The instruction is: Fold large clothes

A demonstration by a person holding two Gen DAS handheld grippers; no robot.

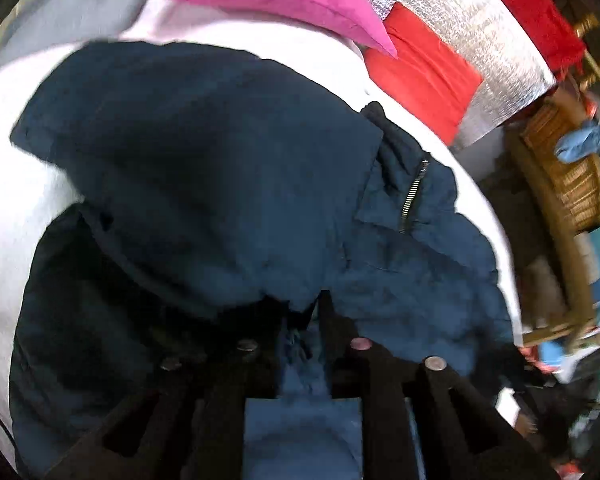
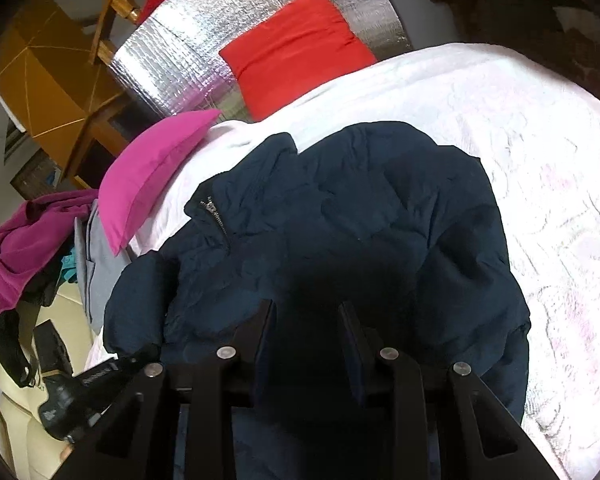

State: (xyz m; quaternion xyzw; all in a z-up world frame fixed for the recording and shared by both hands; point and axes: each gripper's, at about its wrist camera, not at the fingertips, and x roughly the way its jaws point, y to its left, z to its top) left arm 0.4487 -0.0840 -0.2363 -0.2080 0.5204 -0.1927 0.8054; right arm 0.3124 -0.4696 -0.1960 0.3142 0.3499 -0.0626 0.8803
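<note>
A dark navy puffer jacket (image 1: 204, 184) lies bunched on a white bedspread (image 1: 16, 208), its zipper and collar (image 1: 412, 196) toward the right. My left gripper (image 1: 300, 320) is shut on a fold of the jacket and holds it up. In the right wrist view the same jacket (image 2: 360, 216) lies partly folded on the bedspread (image 2: 540, 168), collar and zipper (image 2: 216, 216) at the left. My right gripper (image 2: 306, 312) stands just above the jacket's near edge with its fingers apart, and whether cloth sits between them is lost in shadow.
A pink pillow (image 2: 152, 176) and a red pillow (image 2: 296, 48) lie at the head of the bed against a silver foil panel (image 2: 188, 48). Magenta clothing (image 2: 24, 240) hangs off the left side. Wooden furniture (image 1: 560, 184) stands beside the bed.
</note>
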